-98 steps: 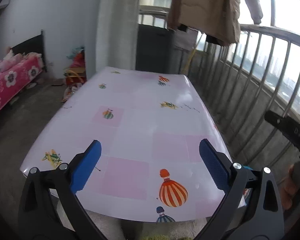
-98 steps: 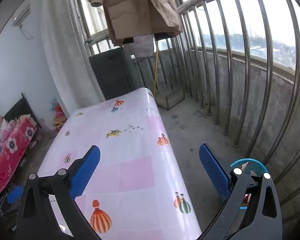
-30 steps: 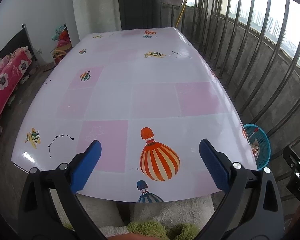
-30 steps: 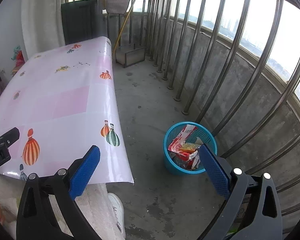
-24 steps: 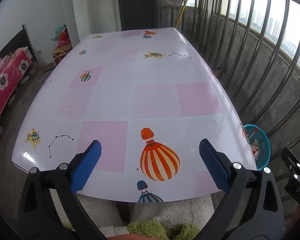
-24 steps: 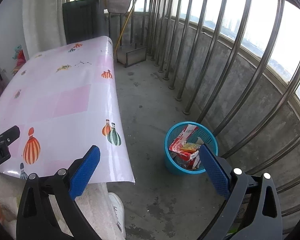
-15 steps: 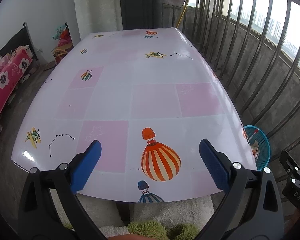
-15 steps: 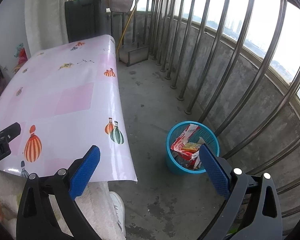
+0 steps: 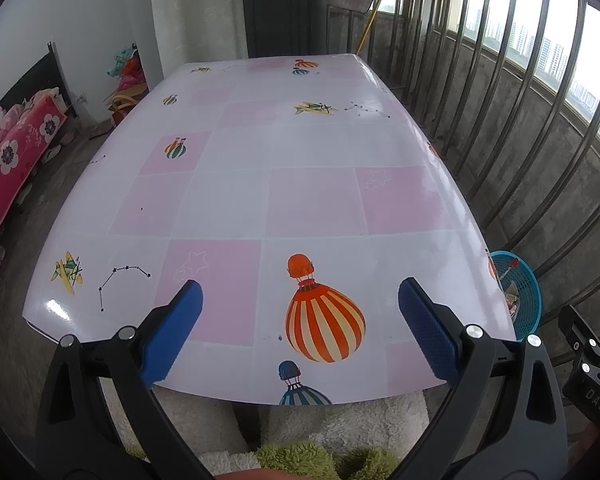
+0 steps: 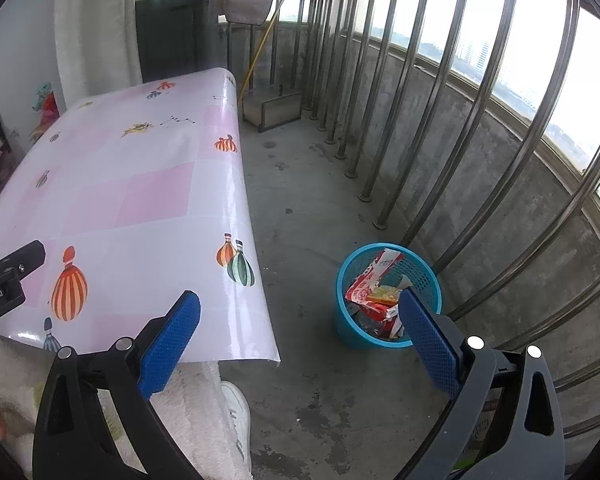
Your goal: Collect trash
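A blue mesh waste basket (image 10: 354,332) stands on the concrete floor right of the table and holds red and white wrappers (image 10: 370,280). It also shows in the left wrist view (image 9: 526,300). My left gripper (image 9: 298,320) is open and empty above the near edge of the table (image 9: 312,200), which has a pink and white cloth with balloon prints. My right gripper (image 10: 298,320) is open and empty over the floor between the table (image 10: 140,200) and the basket. No trash shows on the table.
A steel railing (image 10: 460,120) on a low concrete wall runs along the right. A metal dustpan (image 10: 276,110) and a dark cabinet (image 10: 172,36) stand at the far end. A red bed (image 9: 12,148) is at the left. My shoe (image 10: 236,412) shows below.
Both grippers have tilted slightly up and stay open. The views have shifted only a little over the last second.
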Available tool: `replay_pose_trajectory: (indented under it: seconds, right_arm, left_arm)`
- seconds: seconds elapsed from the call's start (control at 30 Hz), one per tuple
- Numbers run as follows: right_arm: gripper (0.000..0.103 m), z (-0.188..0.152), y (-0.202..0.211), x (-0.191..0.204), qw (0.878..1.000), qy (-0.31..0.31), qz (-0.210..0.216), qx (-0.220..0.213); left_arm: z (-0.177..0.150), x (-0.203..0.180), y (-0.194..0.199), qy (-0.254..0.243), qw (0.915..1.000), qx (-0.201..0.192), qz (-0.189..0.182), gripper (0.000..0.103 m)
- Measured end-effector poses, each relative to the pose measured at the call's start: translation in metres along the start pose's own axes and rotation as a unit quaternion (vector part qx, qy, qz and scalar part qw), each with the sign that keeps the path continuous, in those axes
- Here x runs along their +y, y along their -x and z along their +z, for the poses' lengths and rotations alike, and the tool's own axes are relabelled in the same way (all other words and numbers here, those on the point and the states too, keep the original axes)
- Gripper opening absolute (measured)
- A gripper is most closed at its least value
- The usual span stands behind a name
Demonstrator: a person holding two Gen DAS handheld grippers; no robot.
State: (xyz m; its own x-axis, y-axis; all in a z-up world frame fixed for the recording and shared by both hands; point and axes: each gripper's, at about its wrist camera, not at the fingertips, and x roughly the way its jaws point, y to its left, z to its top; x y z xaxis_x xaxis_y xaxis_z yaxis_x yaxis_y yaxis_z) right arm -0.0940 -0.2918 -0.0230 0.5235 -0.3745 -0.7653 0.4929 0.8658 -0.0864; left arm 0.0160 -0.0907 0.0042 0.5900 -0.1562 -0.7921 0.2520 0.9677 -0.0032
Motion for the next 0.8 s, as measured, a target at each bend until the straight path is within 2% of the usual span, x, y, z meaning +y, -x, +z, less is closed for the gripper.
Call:
replay_pose_trajectory:
  seconds: [0.8]
  right_arm:
    - [0.096,-0.0012,0.0003,0.0022,1.0,0.001,0.002,0.0]
  left_arm:
    - [-0.0034,-0.0007,-0.0037,0.003,1.0,0.005,0.002,0.094]
